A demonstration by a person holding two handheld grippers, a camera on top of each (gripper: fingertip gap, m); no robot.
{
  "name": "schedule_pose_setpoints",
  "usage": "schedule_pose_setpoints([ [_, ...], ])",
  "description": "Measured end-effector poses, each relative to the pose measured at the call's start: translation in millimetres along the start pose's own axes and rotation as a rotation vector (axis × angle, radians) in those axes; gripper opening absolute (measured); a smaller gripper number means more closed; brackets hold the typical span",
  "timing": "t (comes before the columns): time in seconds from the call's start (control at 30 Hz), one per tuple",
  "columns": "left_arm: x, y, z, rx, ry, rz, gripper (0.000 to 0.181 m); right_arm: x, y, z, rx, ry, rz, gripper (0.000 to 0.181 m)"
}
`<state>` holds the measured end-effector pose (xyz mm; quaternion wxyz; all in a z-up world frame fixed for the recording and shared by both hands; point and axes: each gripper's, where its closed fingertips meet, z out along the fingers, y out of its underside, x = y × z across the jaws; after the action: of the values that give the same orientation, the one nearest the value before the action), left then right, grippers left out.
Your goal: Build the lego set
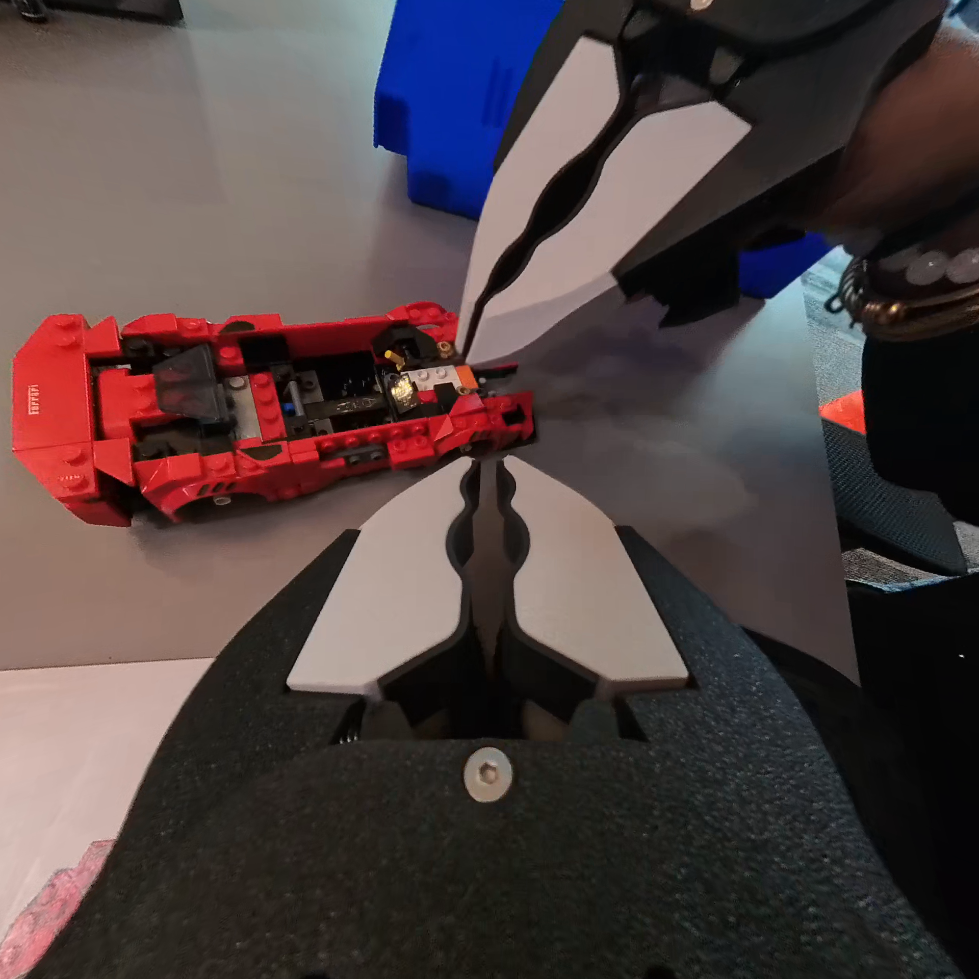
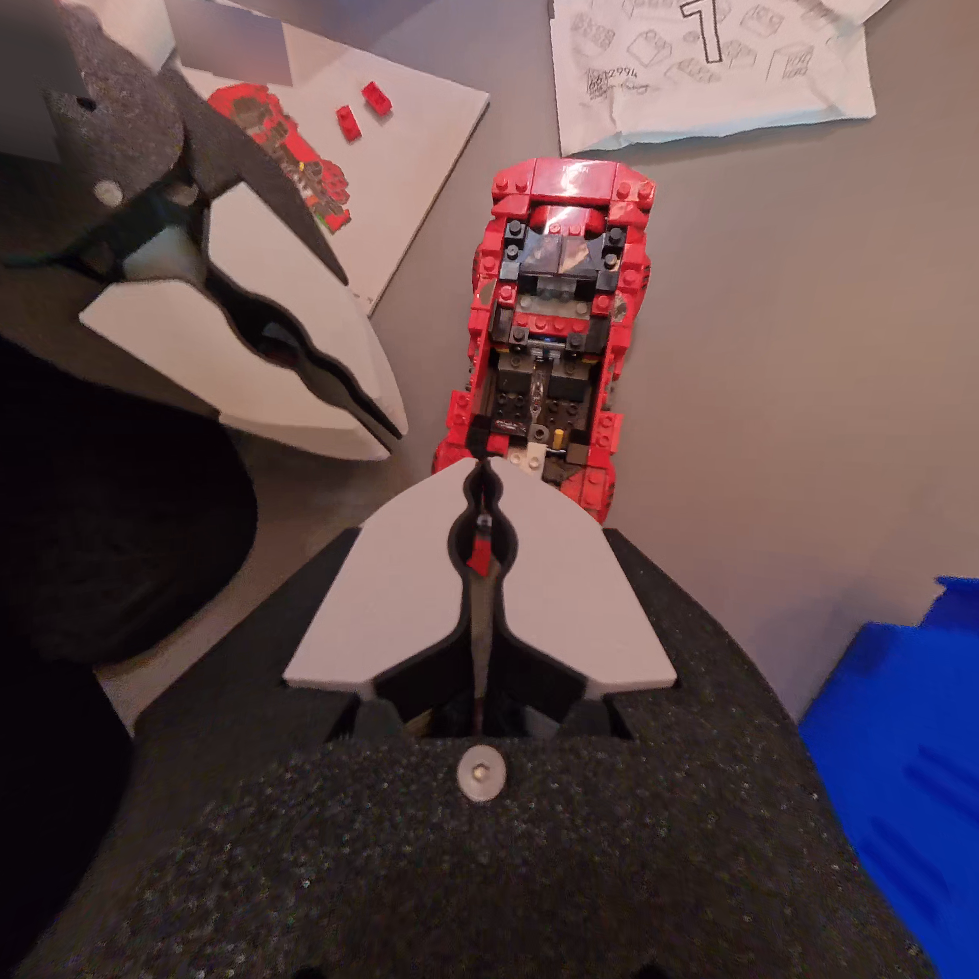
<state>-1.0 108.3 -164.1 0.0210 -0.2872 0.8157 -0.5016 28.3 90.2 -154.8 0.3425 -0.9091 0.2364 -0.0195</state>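
Observation:
A partly built red lego car (image 1: 275, 413) lies on the grey table, its open top showing black and grey parts; it also shows in the right wrist view (image 2: 556, 318). My right gripper (image 2: 479, 465) is shut, with its tips down on the car's front end; in the left wrist view (image 1: 467, 354) it reaches in from the upper right. Red shows through the gap between its fingers; I cannot tell if it is a held piece. My left gripper (image 1: 484, 462) is shut and empty, with its tips just beside the car's front corner. It shows at the left of the right wrist view (image 2: 394, 437).
An instruction booklet (image 2: 424, 159) lies behind the left gripper with two loose red bricks (image 2: 349, 123) on it. A crumpled paper bag (image 2: 715, 79) lies beyond the car. A blue bin (image 1: 439, 106) stands close by. A person's wrist with bracelets (image 1: 922, 286) holds the right gripper. Left tips to right tips: about 4 cm.

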Motion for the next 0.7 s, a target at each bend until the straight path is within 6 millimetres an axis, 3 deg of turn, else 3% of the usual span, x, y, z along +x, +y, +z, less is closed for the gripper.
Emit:
schedule_pose_setpoints([
  [0.27,-3,1,5,-0.023,-0.005,-0.007,0.005,-5,4,6,-0.102,-0.102,-0.319,0.0],
  [0.7,-4,3,13,-0.06,0.011,-0.03,0.003,-6,8,15,-0.185,-0.099,-0.389,0.0],
])
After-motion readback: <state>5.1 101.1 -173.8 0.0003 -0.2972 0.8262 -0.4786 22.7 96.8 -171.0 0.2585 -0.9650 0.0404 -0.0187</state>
